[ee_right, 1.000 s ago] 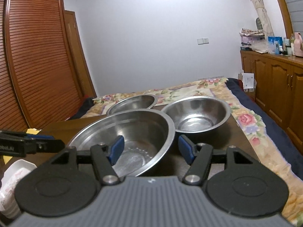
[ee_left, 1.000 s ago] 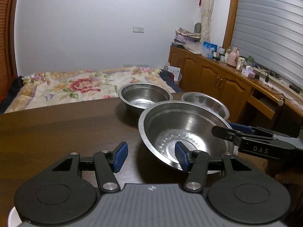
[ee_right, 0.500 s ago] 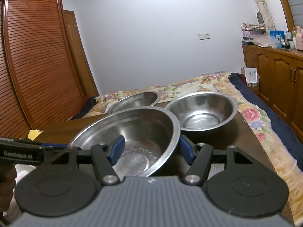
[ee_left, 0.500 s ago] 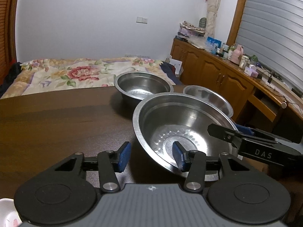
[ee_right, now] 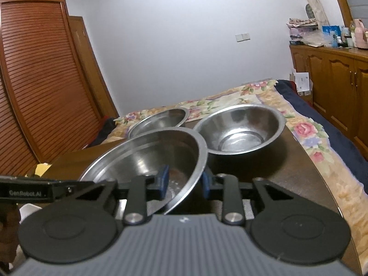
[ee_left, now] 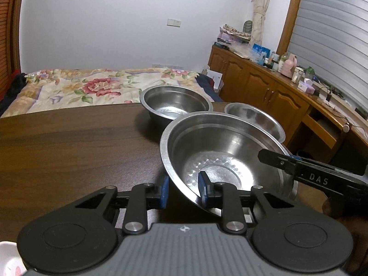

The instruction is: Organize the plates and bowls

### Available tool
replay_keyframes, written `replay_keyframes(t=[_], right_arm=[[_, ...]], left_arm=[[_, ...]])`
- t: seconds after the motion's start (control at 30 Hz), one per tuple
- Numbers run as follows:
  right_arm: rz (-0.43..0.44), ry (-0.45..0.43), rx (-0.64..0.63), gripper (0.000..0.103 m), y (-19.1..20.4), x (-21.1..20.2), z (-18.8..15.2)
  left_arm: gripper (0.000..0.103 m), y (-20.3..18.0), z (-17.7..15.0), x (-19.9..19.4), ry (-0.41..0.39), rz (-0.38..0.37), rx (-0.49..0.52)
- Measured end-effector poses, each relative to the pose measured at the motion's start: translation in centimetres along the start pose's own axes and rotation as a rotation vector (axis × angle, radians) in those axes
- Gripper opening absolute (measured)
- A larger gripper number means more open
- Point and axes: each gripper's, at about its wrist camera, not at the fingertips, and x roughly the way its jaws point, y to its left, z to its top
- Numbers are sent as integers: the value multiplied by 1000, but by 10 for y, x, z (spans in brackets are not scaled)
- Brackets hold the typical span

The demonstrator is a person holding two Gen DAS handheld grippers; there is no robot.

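Observation:
A large steel bowl [ee_left: 230,151] [ee_right: 142,156] sits tilted above the dark wooden table [ee_left: 69,149]. My left gripper [ee_left: 184,191] is shut on its near rim, one pad inside and one outside. From the opposite side, my right gripper [ee_right: 184,181] is shut on the rim too. Its black finger [ee_left: 299,168] reaches over the bowl's right edge in the left wrist view. Two smaller steel bowls stand behind: a deep one [ee_left: 174,103] and a half-hidden one [ee_left: 253,117]. The right wrist view shows them as a bowl [ee_right: 239,128] and a shallower bowl [ee_right: 158,122].
A white dish [ee_left: 9,260] [ee_right: 27,209] lies at the table's near corner by the left gripper. A bed with a floral cover [ee_left: 92,85] lies beyond the table. Wooden cabinets [ee_left: 264,87] run along the right wall, and the table's edge [ee_right: 322,184] is close.
Both grippers moved in over the large bowl's rim and their fingers narrowed onto it. The bowl now sits higher and more tilted, overlapping the bowls behind.

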Motion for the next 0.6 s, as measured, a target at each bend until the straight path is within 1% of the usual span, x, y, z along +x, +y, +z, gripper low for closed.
replay_keyframes(t=[0.07, 0.2, 0.37, 0.6], right_arm=[[12, 8, 17, 26, -2, 0, 0], [29, 11, 36, 26, -2, -5, 0], [50, -4, 34, 26, 6, -24, 0], [74, -6, 29, 26, 17, -49, -3]], left_arm=[[29, 1, 0, -2, -2, -4, -4], [29, 0, 1, -12, -13, -16, -1], [28, -3, -1, -31, -30, -17, 20], [28, -3, -6, -60, -44, -57, 27]])
